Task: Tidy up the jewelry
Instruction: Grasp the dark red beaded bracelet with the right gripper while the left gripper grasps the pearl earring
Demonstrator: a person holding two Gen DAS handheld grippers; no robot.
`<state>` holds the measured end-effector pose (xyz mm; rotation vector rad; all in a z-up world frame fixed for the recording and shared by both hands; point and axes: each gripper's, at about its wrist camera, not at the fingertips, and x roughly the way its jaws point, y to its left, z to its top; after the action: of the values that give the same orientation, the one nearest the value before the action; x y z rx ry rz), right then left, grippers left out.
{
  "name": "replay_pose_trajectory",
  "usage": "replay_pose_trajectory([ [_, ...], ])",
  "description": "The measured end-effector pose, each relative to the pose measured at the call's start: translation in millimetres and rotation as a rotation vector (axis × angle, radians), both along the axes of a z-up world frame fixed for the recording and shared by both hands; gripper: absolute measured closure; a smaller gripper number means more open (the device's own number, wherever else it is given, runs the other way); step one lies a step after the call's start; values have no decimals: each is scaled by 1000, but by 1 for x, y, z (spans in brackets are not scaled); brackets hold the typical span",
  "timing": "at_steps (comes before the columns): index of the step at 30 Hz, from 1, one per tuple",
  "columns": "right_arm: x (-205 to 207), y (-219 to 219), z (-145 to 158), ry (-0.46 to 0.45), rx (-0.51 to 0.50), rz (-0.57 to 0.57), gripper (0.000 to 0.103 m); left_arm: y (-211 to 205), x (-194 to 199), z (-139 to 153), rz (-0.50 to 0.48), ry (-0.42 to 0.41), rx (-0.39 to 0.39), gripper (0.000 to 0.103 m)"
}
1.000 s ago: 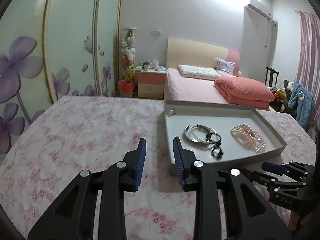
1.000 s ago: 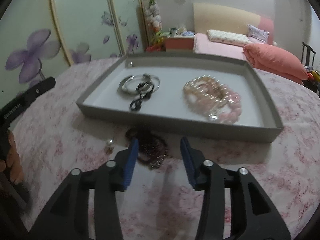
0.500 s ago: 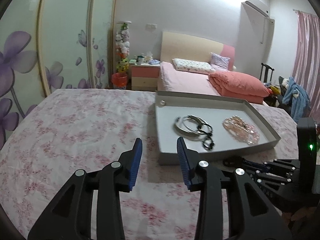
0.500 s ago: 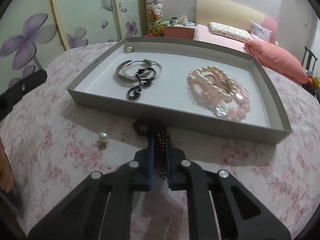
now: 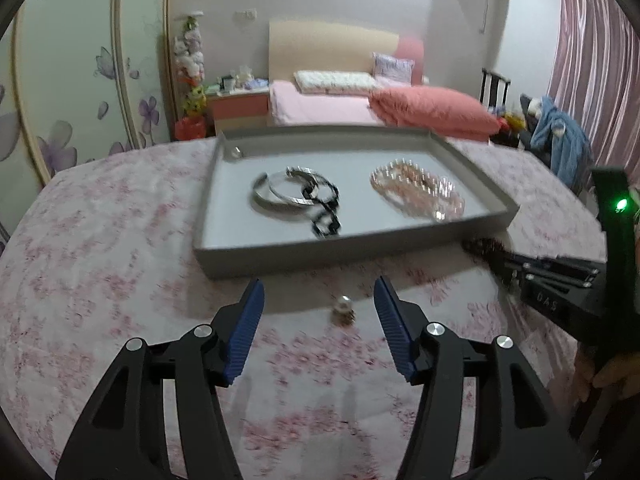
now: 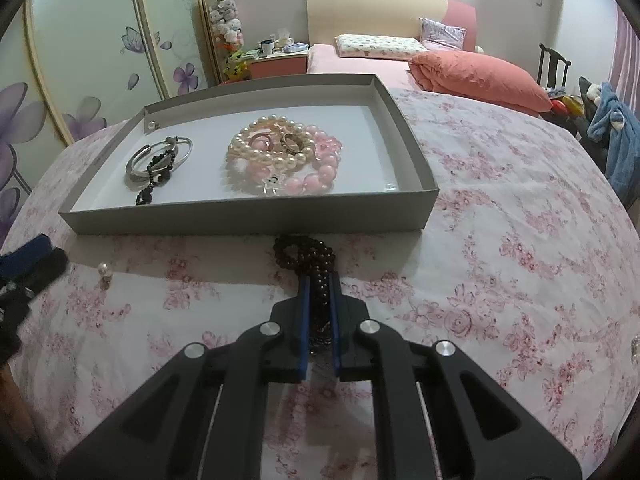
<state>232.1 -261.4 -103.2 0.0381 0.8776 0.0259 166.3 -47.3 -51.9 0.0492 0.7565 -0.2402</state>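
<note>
right gripper (image 6: 319,300): clamped on dark beads (image 6: 304,252), lift clear over tray (image 6: 248,216) wall at 12
left gripper (image 5: 320,320): jaws wide, pearl (image 5: 343,305) between, close gently

left gripper (image 5: 319,322) fills the lower frame, jaws spread wide. between them a pearl earring (image 5: 343,307) lies on the floral counter (image 5: 100,264). mid-frame, a grey tray (image 5: 360,254) holds silver bangles (image 5: 284,192) and pink beads (image 5: 416,192). at right, the right gripper (image 5: 500,262) pinches dark beads (image 5: 478,246).
</note>
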Motion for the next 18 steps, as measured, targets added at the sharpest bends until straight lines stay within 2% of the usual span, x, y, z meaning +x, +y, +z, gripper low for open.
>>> replay_pose_trajectory([
  [9, -3, -4, 1, 1, 27, 2, 93, -19, 15, -19, 30, 79, 59, 46],
  [15, -4, -6, 1, 1, 36, 3, 93, -24, 24, -26, 47, 114, 76, 62],
  [18, -4, -6, 1, 1, 37, 2, 93, -25, 25, -25, 56, 112, 86, 74],
])
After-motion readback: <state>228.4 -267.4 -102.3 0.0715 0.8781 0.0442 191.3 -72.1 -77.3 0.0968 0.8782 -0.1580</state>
